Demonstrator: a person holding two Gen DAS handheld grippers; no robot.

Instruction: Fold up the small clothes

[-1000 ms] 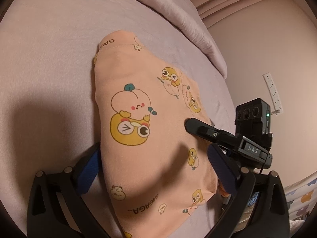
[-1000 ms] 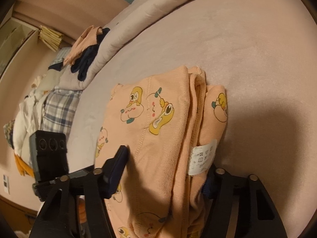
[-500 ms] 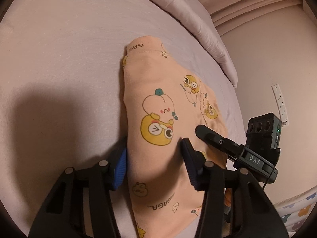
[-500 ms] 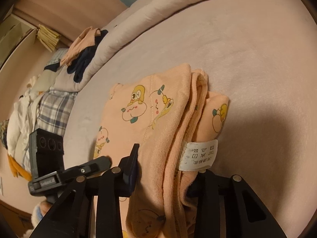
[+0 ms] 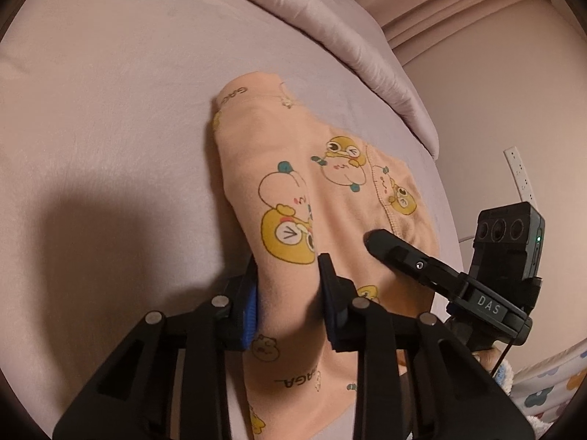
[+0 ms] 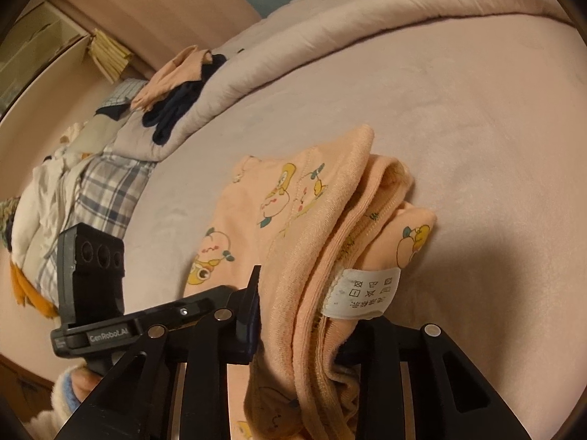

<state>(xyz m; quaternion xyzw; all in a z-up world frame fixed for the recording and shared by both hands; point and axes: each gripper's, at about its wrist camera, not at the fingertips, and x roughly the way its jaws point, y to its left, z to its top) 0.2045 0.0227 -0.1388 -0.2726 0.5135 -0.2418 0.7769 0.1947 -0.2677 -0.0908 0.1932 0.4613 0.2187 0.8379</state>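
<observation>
Both views ride low on the hand-held grippers, looking forward and steeply down along black fingers at close range. The left wrist view faces across the bed (image 5: pixel 110 110) toward a wall, the right gripper (image 5: pixel 389 247) entering from its right. The right wrist view faces the other way, toward heaped laundry (image 6: pixel 91 190). Both share the folded peach garment (image 5: pixel 312 183) (image 6: pixel 293 201), seen from opposite ends
</observation>
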